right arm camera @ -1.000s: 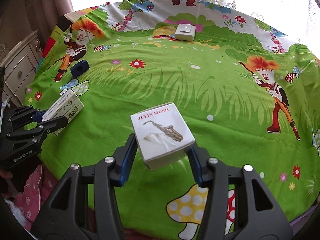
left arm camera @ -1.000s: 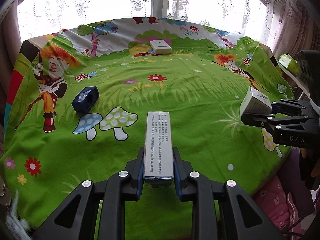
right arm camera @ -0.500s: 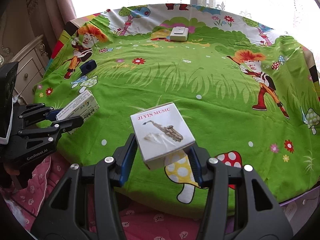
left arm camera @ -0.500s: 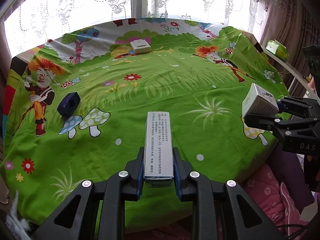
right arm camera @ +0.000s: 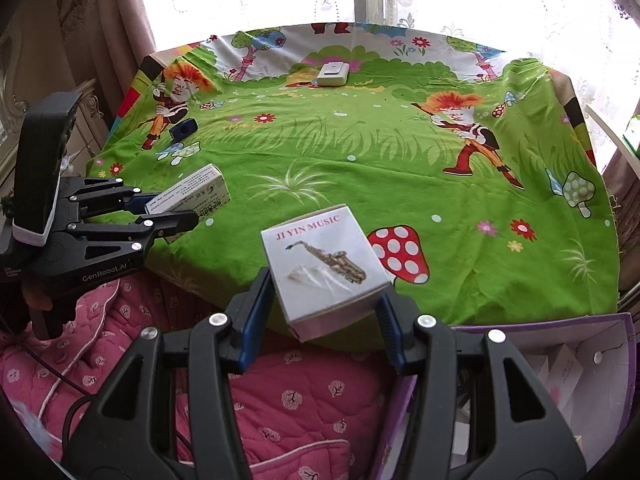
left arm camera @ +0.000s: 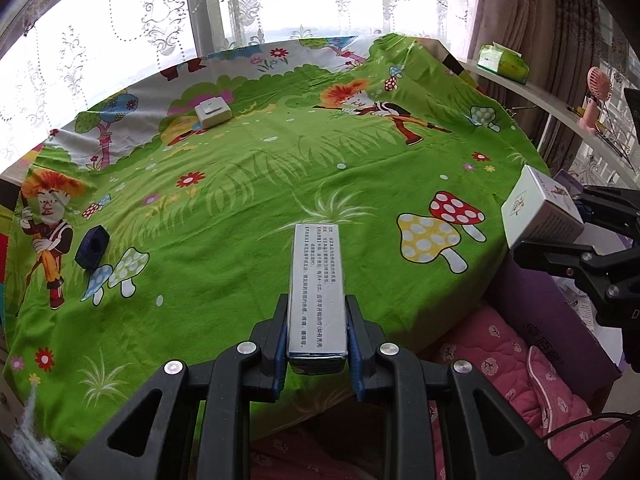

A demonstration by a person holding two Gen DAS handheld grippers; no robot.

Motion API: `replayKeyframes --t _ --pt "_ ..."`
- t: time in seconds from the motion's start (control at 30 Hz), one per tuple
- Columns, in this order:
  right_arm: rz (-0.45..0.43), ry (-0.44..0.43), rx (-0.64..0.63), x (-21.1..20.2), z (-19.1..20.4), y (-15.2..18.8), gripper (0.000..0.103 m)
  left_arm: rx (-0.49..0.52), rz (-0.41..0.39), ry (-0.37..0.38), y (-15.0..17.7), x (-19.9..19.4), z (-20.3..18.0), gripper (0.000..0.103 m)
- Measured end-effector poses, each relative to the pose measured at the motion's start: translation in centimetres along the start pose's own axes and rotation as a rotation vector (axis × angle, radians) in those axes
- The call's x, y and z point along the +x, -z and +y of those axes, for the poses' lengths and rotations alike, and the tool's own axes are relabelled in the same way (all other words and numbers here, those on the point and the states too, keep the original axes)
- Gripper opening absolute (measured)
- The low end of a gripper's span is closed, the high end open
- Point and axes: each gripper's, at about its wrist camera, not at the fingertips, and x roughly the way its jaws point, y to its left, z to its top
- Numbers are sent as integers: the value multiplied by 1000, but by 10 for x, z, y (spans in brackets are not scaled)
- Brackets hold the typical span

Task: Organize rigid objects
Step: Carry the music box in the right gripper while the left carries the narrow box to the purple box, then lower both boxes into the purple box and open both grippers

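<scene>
While the left gripper clamps the near end of a long, narrow box, the grey top face of that box shows rows of small printed characters and juts forward over the near edge of the counter. From the right wrist view the same box shows a white and green side panel. The right gripper grasps a squat white carton printed "JI YIN MUSIC" above a saxophone picture, held tilted in the air at the counter's edge. On the green cartoon cloth lie a dark blue block with a hole at the left and a white switch-like box at the far side, well apart.

Compared with half a second ago, both grippers have drawn back from the counter: more of the pink quilted cushion shows below, and an open purple box has come into sight beneath the right gripper. Both grips are unchanged, and the blue block and white box lie where they did.
</scene>
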Motion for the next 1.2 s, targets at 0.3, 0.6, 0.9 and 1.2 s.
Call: replayKeyframes --t 0.3,0.6,0.9,1.2 --pt "-46 69 42 -41 -27 26 54 206 4 90 -13 -6 -81 26" --pt "-49 149 134 -68 -68 67 54 370 55 216 -23 -11 -158 26" --pt "-74 316 290 -110 -137 97 54 583 41 317 -24 -17 -243 26" --pt "0 418 307 -114 -160 112 54 666 41 400 -19 -9 -278 26"
